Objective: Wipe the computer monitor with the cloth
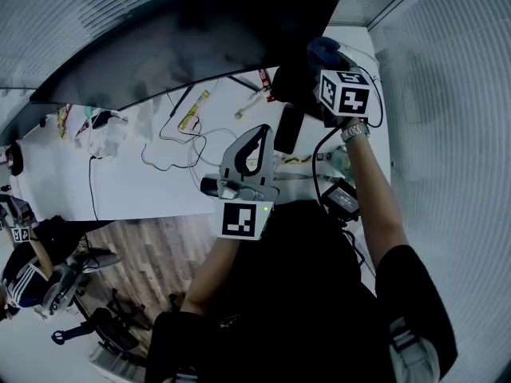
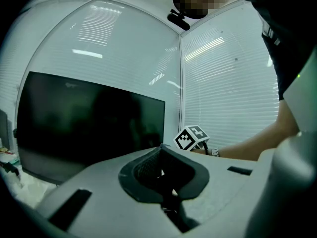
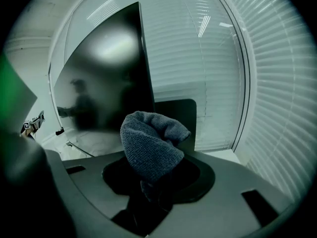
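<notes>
The wide dark computer monitor stands at the back of the white desk; its screen also fills the left gripper view and the right gripper view. My right gripper is raised at the monitor's right end, shut on a bunched blue-grey cloth, whose tip shows above the marker cube. The cloth sits close to the screen's right edge; I cannot tell whether it touches. My left gripper hangs lower over the desk in front of the monitor, jaws together with nothing in them.
Loose cables and several small wrappers lie on the desk under the monitor. A black upright object stands by the right gripper. Window blinds close off the right side. An office chair stands on the wooden floor.
</notes>
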Tool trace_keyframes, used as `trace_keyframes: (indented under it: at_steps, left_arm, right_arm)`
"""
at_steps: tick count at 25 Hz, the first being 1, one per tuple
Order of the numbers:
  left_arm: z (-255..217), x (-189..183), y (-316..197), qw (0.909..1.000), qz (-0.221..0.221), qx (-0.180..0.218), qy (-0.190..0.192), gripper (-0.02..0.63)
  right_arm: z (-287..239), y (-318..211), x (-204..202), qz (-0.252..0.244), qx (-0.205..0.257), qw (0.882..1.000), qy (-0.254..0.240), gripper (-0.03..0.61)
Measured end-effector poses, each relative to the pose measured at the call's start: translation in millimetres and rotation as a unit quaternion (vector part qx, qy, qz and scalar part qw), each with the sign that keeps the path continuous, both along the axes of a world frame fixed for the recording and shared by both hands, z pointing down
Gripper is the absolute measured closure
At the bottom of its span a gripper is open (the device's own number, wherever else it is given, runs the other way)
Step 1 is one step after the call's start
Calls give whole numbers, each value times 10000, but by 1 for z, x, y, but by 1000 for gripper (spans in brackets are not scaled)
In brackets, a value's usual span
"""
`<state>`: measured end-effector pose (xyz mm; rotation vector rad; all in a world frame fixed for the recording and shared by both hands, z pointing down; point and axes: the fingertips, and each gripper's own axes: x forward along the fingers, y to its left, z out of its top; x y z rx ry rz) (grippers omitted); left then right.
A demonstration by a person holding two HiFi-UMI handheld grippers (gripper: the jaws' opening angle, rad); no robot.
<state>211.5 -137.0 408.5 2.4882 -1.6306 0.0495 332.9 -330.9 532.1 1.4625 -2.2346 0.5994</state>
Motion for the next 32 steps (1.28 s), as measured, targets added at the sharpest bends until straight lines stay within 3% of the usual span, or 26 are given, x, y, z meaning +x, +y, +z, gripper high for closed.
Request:
trace_keyframes:
  at_steps: [23, 32]
  left_arm:
    - [22, -16, 4, 9996, 29, -289, -32, 607]
    - [26, -24, 14, 9995, 36, -315, 13, 607]
  right_arm:
    - [78, 7, 6, 355, -838, 9958, 80, 433]
    - [87, 10, 5, 559, -944, 9936, 255, 436]
